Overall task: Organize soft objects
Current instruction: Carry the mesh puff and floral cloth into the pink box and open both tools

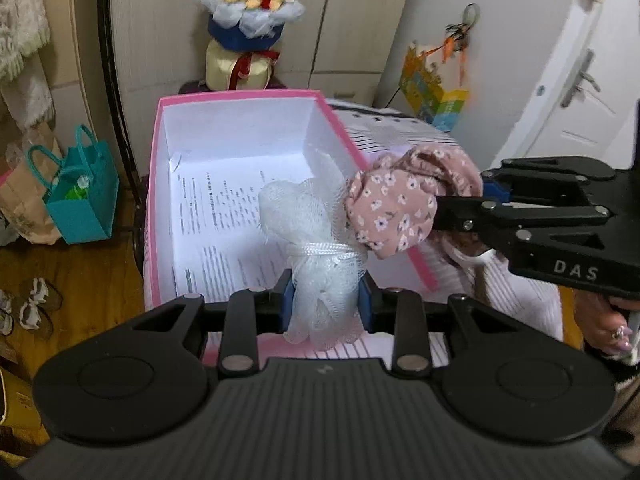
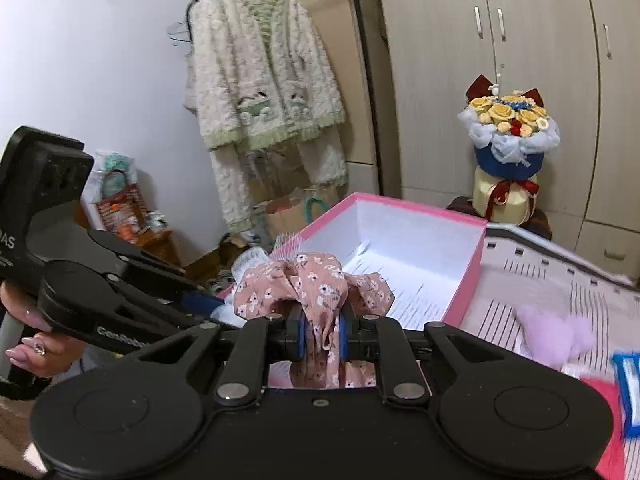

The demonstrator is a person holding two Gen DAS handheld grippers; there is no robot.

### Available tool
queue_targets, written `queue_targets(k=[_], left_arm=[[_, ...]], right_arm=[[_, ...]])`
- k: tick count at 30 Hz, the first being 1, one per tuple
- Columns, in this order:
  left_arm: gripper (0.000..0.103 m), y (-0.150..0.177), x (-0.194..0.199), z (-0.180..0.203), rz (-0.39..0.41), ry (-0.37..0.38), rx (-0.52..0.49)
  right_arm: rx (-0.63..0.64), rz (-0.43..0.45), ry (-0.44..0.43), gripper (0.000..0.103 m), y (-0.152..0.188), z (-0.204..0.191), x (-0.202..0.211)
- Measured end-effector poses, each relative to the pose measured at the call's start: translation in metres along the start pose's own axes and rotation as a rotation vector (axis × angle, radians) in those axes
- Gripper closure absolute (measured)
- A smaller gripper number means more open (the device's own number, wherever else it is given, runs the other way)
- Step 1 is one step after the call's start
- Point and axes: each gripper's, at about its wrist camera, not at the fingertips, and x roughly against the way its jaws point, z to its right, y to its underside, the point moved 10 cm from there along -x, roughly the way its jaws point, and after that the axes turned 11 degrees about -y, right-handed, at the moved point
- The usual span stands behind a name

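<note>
My left gripper [image 1: 325,305] is shut on a white mesh bath pouf [image 1: 316,248] tied with white cord, held over the near edge of an open pink box [image 1: 240,98]. The box has white inner walls and a printed sheet on its floor. My right gripper [image 2: 322,336] is shut on a pink floral fabric scrunchie [image 2: 308,284], held just before the box [image 2: 470,276]. In the left wrist view the right gripper [image 1: 460,204] reaches in from the right, and its scrunchie [image 1: 394,208] hangs at the box's right wall, touching the pouf.
The box rests on a striped bedspread [image 2: 560,292]. A lilac fluffy item [image 2: 556,332] and a blue and pink item [image 2: 628,396] lie on it at right. A flower bouquet [image 1: 250,4] stands behind the box. A teal bag [image 1: 86,192] sits on the floor at left.
</note>
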Motion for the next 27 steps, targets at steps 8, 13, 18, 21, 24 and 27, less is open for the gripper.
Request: queue_targets(k=[8, 13, 18, 21, 24, 27], left_arm=[[0.072, -0.029, -0.091, -0.024, -0.123, -0.088, -0.032], [0.072, -0.031, -0.120, -0.026, -0.203, -0.106, -0.075], [0.070, -0.027, -0.127, -0.023, -0.256, -0.126, -0.116], [0.067, -0.026, -0.129, -0.024, -0.271, -0.136, -0.120], [0.058, -0.025, -0.132, -0.026, -0.271, -0.148, -0.106], [0.047, -0.025, -0.129, -0.028, -0.258, -0.156, -0.116]], right_arm=[[0.004, -0.114, 0.059, 0.085, -0.015, 0.063, -0.077], [0.024, -0.194, 0.073, 0.085, -0.011, 0.084, -0.112], [0.105, -0.261, 0.050, 0.085, -0.002, 0.079, -0.125], [0.157, -0.291, 0.048, 0.083, 0.005, 0.074, -0.129], [0.143, -0.298, 0.039, 0.081, 0.007, 0.076, -0.130], [0.124, -0.288, 0.009, 0.075, 0.006, 0.077, -0.128]])
